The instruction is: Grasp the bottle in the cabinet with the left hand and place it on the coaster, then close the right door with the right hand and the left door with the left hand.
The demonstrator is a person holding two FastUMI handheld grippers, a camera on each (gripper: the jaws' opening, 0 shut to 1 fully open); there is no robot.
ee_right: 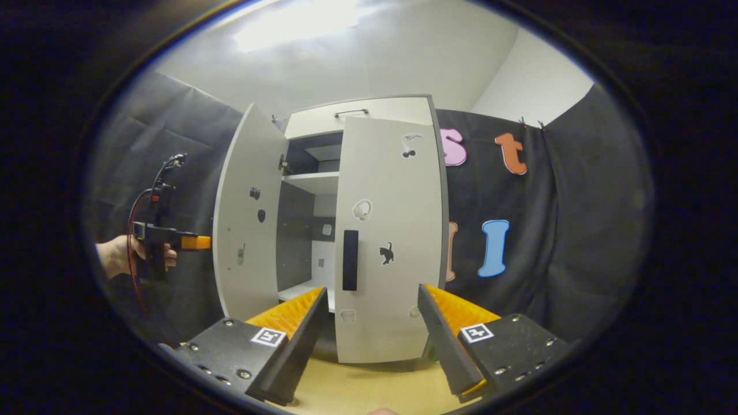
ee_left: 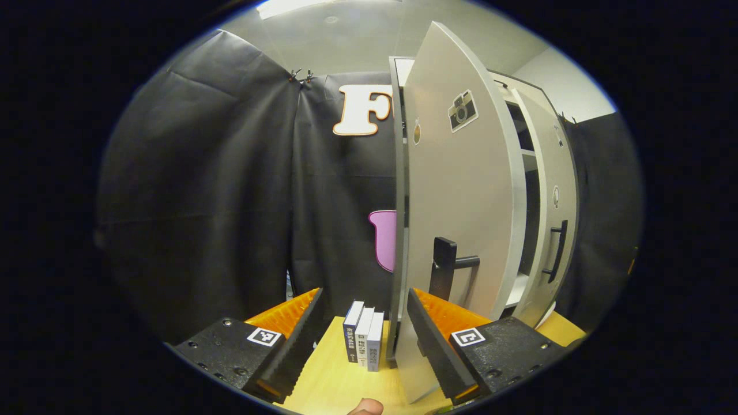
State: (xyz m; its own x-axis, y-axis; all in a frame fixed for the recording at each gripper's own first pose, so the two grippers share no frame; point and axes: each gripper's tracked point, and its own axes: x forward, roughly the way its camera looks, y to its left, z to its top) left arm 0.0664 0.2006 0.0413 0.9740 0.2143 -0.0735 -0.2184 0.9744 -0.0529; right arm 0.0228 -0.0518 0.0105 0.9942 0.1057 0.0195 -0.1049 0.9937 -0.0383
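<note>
On the yellow tabletop (ee_right: 369, 392) stands the white cabinet (ee_right: 357, 115), and its two doors tell most of the story. From the right gripper view, the right door (ee_right: 386, 242) sits nearly flush with the cabinet front, its black handle (ee_right: 350, 259) facing the camera, so that step looks done or all but done. The left door (ee_right: 245, 219) is swung wide, baring the shelves; closing it is what remains. The right gripper (ee_right: 369, 323) hangs just in front of the right door with its jaws spread wide and nothing between them. The left gripper (ee_left: 363, 328) is likewise open and empty, and the right gripper view shows it (ee_right: 193, 242) in a hand (ee_right: 115, 256) beside the left door's outer face. In the left gripper view that door (ee_left: 461, 202) is close, seen almost edge-on, its handle (ee_left: 447, 268) just beyond the right finger (ee_left: 438, 340), so a push on the panel seems the likely next move. Three small books (ee_left: 363, 343) stand on the table beside the cabinet. No bottle shows on the visible shelves, and I cannot make out bottle or coaster, so whether the placement succeeded cannot be confirmed, though the empty left jaws suggest it is behind us.
</note>
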